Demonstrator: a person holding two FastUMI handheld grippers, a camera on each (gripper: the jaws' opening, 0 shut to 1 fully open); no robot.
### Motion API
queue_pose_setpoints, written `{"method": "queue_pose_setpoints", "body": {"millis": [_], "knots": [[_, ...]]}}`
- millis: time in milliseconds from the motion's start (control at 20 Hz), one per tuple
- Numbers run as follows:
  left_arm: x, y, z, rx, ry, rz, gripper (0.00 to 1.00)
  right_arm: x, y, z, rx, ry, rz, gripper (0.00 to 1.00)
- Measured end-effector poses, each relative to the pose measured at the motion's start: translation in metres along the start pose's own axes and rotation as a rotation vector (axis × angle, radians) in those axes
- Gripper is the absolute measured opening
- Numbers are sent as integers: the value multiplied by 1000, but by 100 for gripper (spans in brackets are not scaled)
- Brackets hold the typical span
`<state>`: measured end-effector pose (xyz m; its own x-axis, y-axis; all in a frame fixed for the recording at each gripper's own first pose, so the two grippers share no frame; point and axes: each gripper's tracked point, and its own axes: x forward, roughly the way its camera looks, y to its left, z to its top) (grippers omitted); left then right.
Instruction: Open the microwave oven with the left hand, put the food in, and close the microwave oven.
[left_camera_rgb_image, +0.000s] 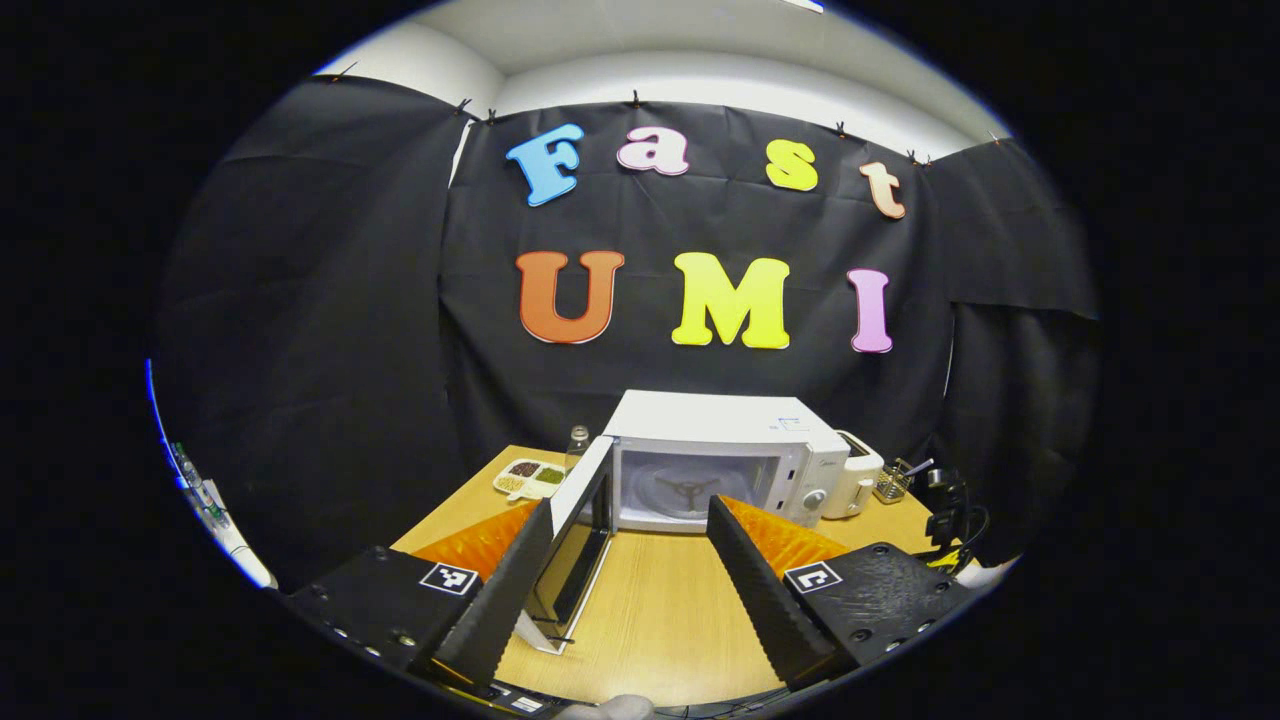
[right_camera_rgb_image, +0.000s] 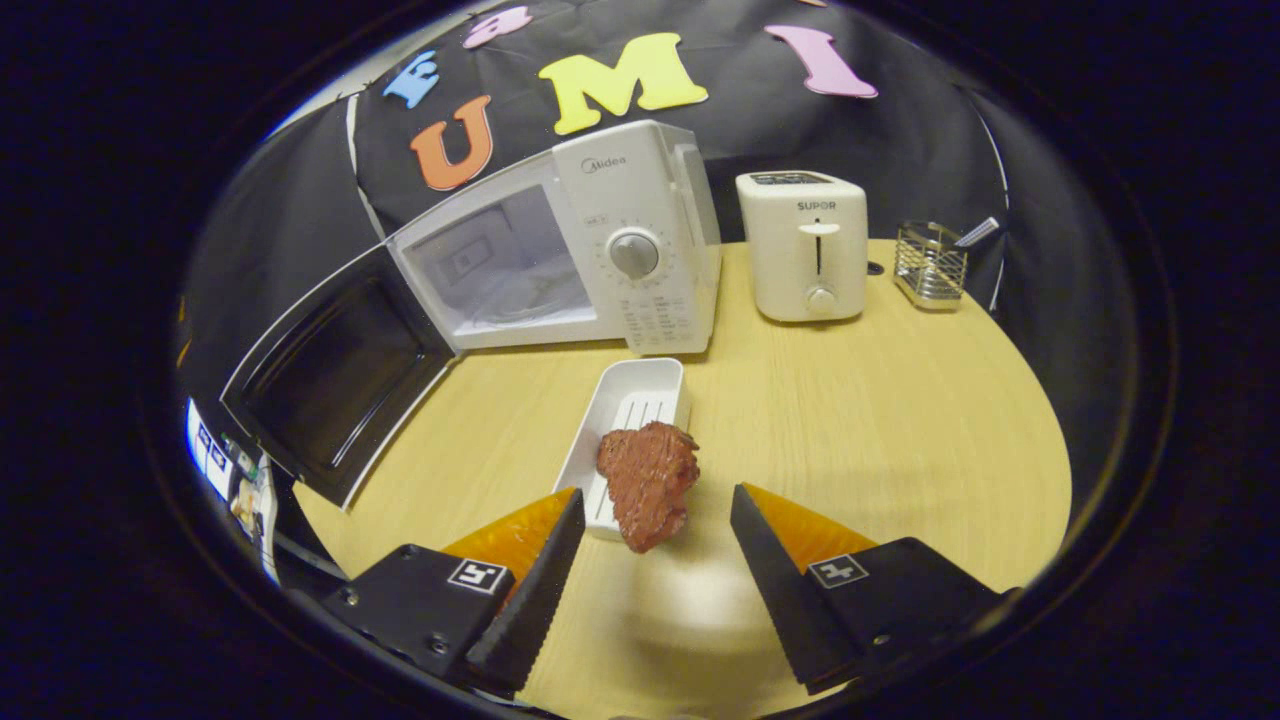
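Microwave oven (left_camera_rgb_image: 730, 455) standing open at the back of the wooden table (left_camera_rgb_image: 660, 610), white body, door (left_camera_rgb_image: 580, 520) swung out to its left side and reaching forward towards the camera; cavity lit and pale inside, turntable hub visible on its floor; left gripper (left_camera_rgb_image: 630, 520) hanging back from the oven with fingers spread wide and released, nothing between them, the edge of the open door just beside the left finger in the left gripper view; behind the door, a small sectioned dish of seeds or grains (left_camera_rgb_image: 530, 478) and a clear bottle (left_camera_rgb_image: 577, 445) near the table's far left corner; over to the right gripper view: right gripper (right_camera_rgb_image: 655, 510) also spread apart, gripping nothing; food (right_camera_rgb_image: 648, 482), a reddish-brown slab of meat, sitting between and just ahead of the fingertips, clear of both fingers, resting on the near end of a white tray (right_camera_rgb_image: 630, 410) and overhanging its edge; tray lying on the table in front of the oven's control panel, near it but apart; dial (right_camera_rgb_image: 634, 254) on the panel facing the camera; oven door (right_camera_rgb_image: 335, 390) wide open at left, dark window panel showing; white toaster (right_camera_rgb_image: 805, 245) just beside the oven on its right; wire holder (right_camera_rgb_image: 930, 265) farther right with a utensil handle sticking out
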<state>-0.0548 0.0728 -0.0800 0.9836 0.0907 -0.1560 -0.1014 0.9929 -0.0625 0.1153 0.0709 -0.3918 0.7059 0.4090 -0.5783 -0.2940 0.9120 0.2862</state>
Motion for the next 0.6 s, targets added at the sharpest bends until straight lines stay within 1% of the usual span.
{"method": "queue_pose_setpoints", "body": {"millis": [50, 100, 150, 200, 250, 300, 350, 400, 450, 500, 550, 600], "knots": [[4, -7, 8, 14, -5, 6, 95, 6, 3, 1, 18, 11, 35, 78], [6, -12, 11, 25, -3, 16, 95, 12, 4, 3, 36, 26, 54, 77], [8, -17, 14, 38, -1, 28, 95, 17, 4, 3, 49, 39, 76, 80], [11, -22, 16, 50, 4, 44, 95, 21, 4, 4, 57, 51, 91, 76], [12, -26, 16, 60, 11, 60, 95, 24, 5, 4, 65, 62, 108, 67], [12, -32, 18, 66, 18, 71, 95, 25, 5, 6, 72, 70, 123, 50], [12, -39, 20, 71, 19, 74, 95, 27, 5, 5, 76, 82, 134, 48], [13, -48, 26, 79, 11, 72, 95, 28, 4, 6, 78, 95, 153, 31], [15, -56, 30, 82, 5, 67, 95, 26, 3, 8, 83, 103, 165, 28], [17, -62, 33, 85, -4, 58, 95, 25, 2, 10, 93, 107, 176, 34], [20, -66, 35, 90, -8, 52, 95, 22, 2, 11, 102, 108, 179, 29], [22, -67, 33, 94, -12, 46, 95, 19, 0, 16, 99, 100, 173, 17]]}}
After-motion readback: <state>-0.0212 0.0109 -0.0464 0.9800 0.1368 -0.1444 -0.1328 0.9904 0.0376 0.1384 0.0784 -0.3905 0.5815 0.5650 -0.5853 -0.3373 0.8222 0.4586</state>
